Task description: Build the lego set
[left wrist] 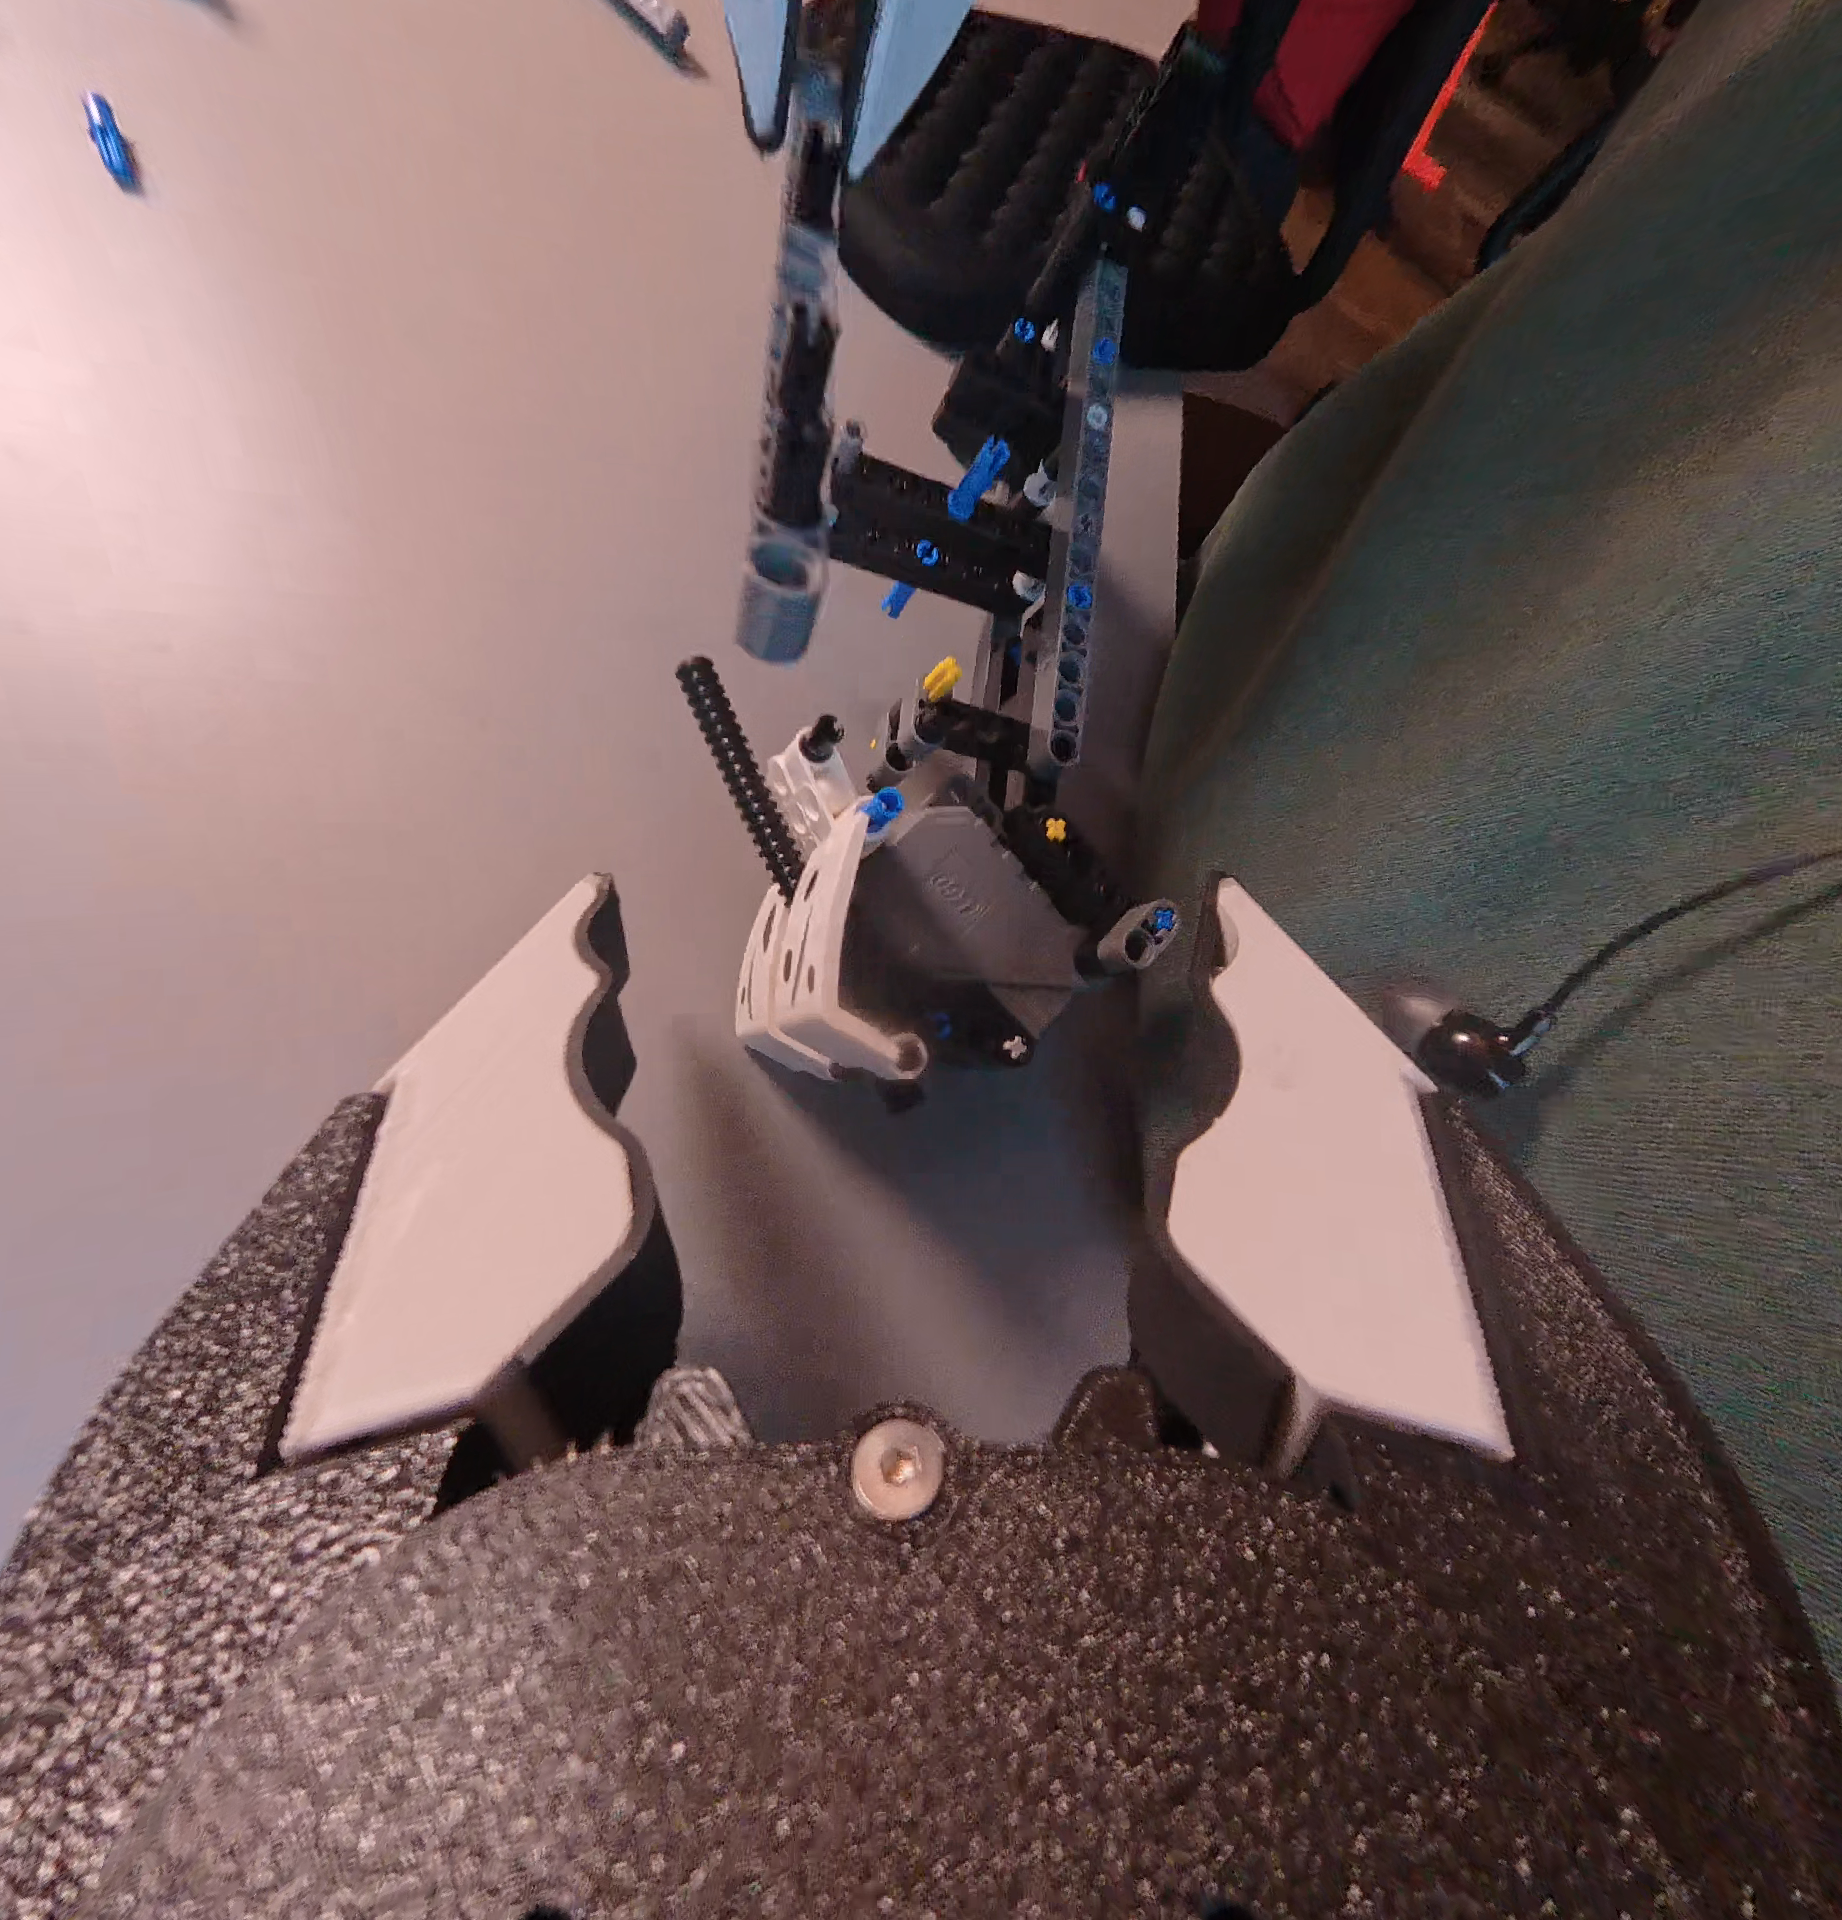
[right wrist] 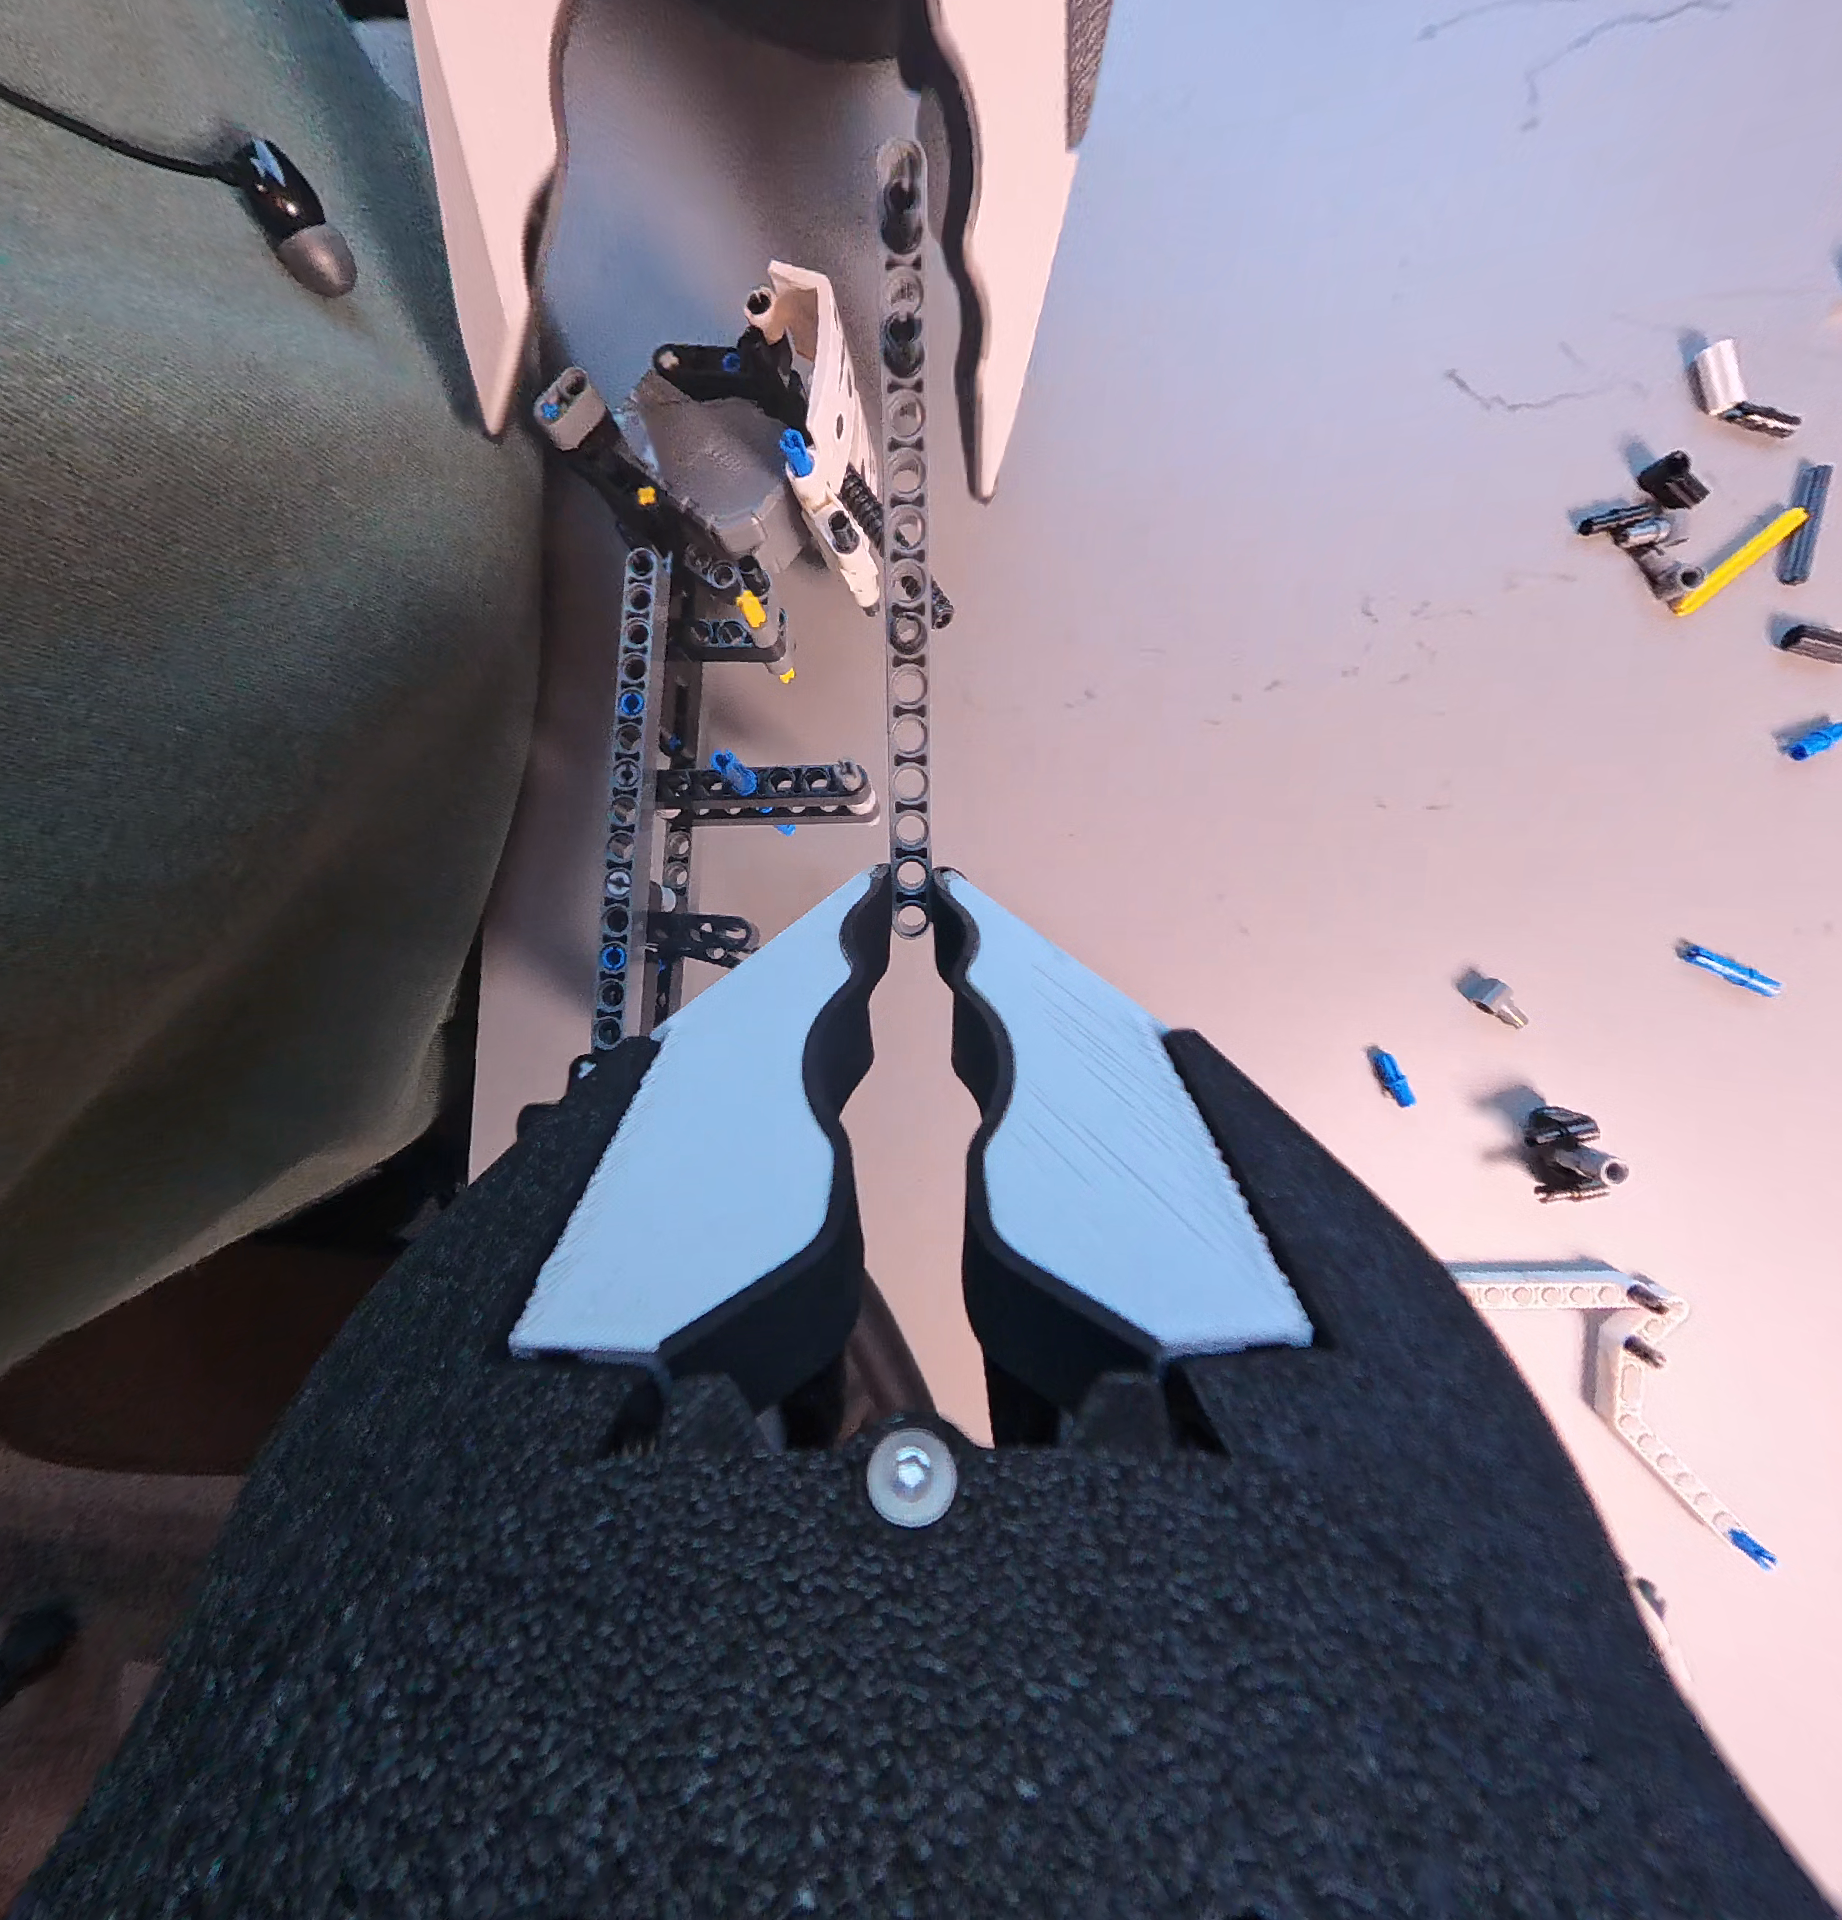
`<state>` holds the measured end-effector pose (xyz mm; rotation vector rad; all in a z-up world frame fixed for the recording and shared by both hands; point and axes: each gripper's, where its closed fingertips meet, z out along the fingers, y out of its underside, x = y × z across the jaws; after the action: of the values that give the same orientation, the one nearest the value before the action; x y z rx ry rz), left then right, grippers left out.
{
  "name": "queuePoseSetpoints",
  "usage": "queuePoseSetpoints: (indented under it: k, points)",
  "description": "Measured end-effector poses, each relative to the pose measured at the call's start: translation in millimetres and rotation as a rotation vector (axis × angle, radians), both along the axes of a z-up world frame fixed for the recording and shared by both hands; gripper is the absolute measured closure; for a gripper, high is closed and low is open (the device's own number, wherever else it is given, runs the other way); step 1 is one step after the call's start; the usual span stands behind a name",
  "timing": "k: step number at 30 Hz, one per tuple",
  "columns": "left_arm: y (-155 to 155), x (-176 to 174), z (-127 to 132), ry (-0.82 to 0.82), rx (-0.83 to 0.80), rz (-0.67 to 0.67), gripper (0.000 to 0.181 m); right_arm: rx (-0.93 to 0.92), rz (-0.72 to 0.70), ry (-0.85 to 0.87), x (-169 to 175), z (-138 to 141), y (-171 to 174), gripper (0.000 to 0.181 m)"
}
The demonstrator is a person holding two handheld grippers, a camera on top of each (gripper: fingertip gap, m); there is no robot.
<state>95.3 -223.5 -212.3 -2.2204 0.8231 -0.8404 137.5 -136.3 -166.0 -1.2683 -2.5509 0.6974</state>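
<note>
A partly built lego frame (left wrist: 1000, 582) of black and grey beams lies on the white table (left wrist: 325, 623), with a grey motor block (left wrist: 958, 914) and white curved pieces at its near end. My left gripper (left wrist: 912, 914) is open, its fingers on either side of that motor end and not touching it. My right gripper (right wrist: 909, 885) is shut on one end of a long grey beam (right wrist: 906, 623) and holds it beside the frame (right wrist: 688, 644). The beam also shows in the left wrist view (left wrist: 792, 436), blurred.
A person's green clothing (right wrist: 221, 623) lies close along the frame's side, with a black cable and plug (left wrist: 1457, 1044) on it. Loose parts lie on the table to the right: a yellow axle (right wrist: 1738, 561), blue pins (right wrist: 1727, 968), a light grey angled beam (right wrist: 1623, 1351). Across from one pair of fingers to the other is roughly 12 cm. My left tips are roughly 20 cm from the yellow axle (right wrist: 1738, 561).
</note>
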Motion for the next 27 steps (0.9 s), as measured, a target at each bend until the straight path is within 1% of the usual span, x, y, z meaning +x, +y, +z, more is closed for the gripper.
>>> queuePoseSetpoints:
  k: [3, 4, 5, 8, 12, 15, 18, 23, 26, 27]
  points:
    - [-3.5, 12.3, -12.7, 0.069, -0.021, -0.023, 0.081, -0.005, -0.001, 0.021, 0.9, 1.7, -4.1, 0.174]
    - [-2.7, 17.9, -11.2, 0.055, -0.033, -0.027, 0.092, -0.002, 0.003, 0.024, 1.2, 1.7, -5.2, 0.174]
    - [0.8, 19.9, -10.4, 0.063, -0.027, -0.026, 0.095, 0.002, 0.006, 0.026, 1.3, 1.6, -6.0, 0.174]
    - [12.9, 12.8, -9.5, 0.115, -0.011, -0.014, 0.096, 0.021, 0.025, 0.024, 2.7, 0.5, -6.8, 0.174]
    - [30.8, -7.3, -9.0, 0.192, 0.005, -0.025, 0.097, 0.060, 0.030, -0.001, -4.2, -5.8, -0.2, 0.175]
    - [39.5, -13.8, -9.9, 0.184, -0.012, -0.049, 0.097, 0.120, 0.028, -0.021, -13.4, -9.2, 11.0, 0.175]
    - [47.6, -19.4, -10.0, 0.148, -0.015, -0.042, 0.098, 0.144, 0.042, -0.055, -16.9, -11.1, 16.7, 0.174]
    - [58.1, -19.7, -10.0, 0.098, -0.006, -0.056, 0.097, 0.167, 0.072, -0.103, -28.2, -3.1, 21.6, 0.174]
    - [63.0, -22.2, -9.5, 0.081, 0.011, -0.045, 0.097, 0.189, 0.084, -0.166, -25.9, -14.1, 23.6, 0.174]
    - [63.1, -23.0, -9.3, 0.071, 0.011, -0.038, 0.098, 0.191, 0.074, -0.158, -28.0, -15.3, 24.9, 0.174]
